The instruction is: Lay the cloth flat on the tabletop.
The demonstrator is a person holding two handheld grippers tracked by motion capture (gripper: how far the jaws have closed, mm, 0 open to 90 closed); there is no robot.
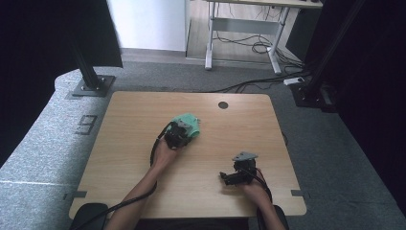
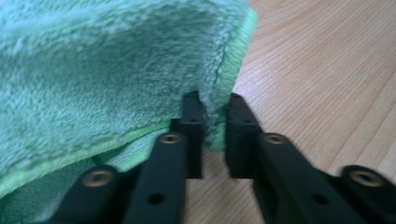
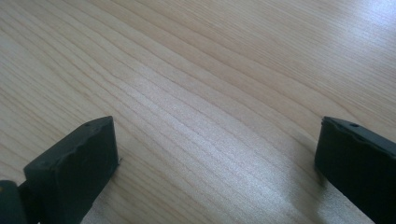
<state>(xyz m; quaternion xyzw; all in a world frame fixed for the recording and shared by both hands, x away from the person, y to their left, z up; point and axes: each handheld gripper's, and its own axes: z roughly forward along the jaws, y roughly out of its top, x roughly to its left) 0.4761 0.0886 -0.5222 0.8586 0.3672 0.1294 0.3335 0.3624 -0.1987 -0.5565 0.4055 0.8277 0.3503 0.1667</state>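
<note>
My left gripper (image 2: 215,116) has its jaws nearly together, pinched on the stitched edge of the cloth (image 2: 102,79). A thin fold of fabric fills the narrow slot between the two black pads, so the grip is on the hem and nothing else. From the high view I see that gripper (image 1: 181,130) sitting at the near edge of the cloth (image 1: 189,120), which lies bunched in a small heap around the middle of the table (image 1: 129,120), a little left of centre and nearer the far edge than the near one.

My right gripper (image 3: 217,154) has its jaws wide apart, one pad at each side of its view, with bare wood between them and nothing held. In the high view it (image 1: 238,176) rests low over the table toward the near right, well apart from the cloth, with its grey three-cornered plate on top.

The cloth is green, soft and fluffy, a deep fuzzy pile with a brighter green ribbed seam along its border. The table is pale wood with fine straight grain, a matte sheen, rounded corners, and a small dark round hole (image 1: 223,105) near its far edge. The jaws are matte black blocks on bolted arms.
</note>
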